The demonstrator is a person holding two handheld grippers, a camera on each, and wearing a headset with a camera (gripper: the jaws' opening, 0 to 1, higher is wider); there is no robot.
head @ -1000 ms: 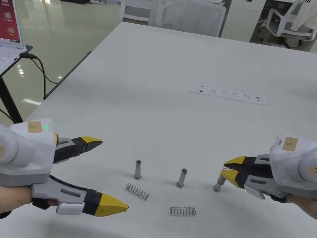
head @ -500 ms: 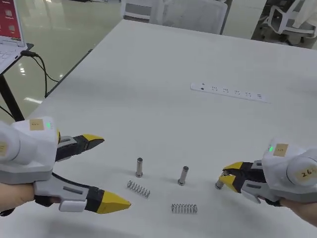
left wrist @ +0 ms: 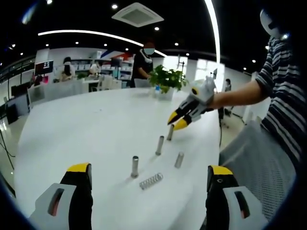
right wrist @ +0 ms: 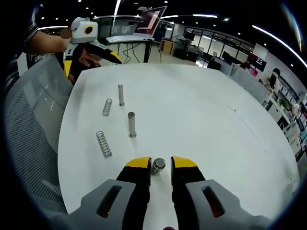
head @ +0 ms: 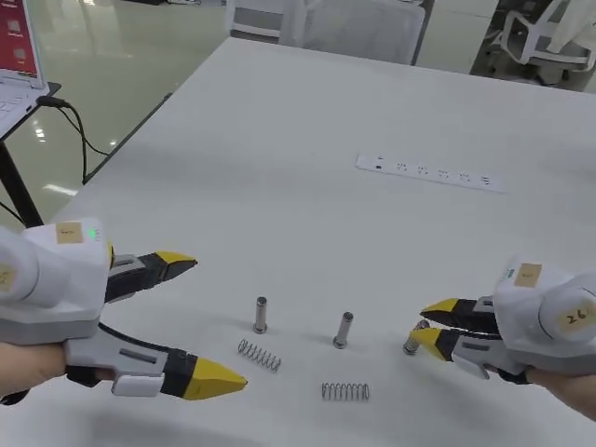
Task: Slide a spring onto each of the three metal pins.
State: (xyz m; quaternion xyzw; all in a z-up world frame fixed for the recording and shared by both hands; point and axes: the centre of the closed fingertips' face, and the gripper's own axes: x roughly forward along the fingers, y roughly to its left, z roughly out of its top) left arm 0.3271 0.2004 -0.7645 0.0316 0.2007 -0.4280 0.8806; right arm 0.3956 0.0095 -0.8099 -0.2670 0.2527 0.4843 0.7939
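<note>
Three metal pins stand in a row on the white table. The left pin and the middle pin are bare. The right pin stands between the tips of my right gripper, whose jaws are slightly apart. In the right gripper view this pin has spring coils around it and sits nearer one jaw. Two loose springs lie flat in front of the pins, one on the left and one nearer the middle. My left gripper stays wide open left of the pins, holding nothing.
A white power strip lies farther back on the table. A laptop and a black cable are off the table's left edge. Office chairs stand beyond the far edge. A mesh chair is close to the near edge.
My right gripper has dropped from above the right pin to around it, and the spring it held now sits on that pin. Its jaws have parted a little. The left gripper stayed put.
</note>
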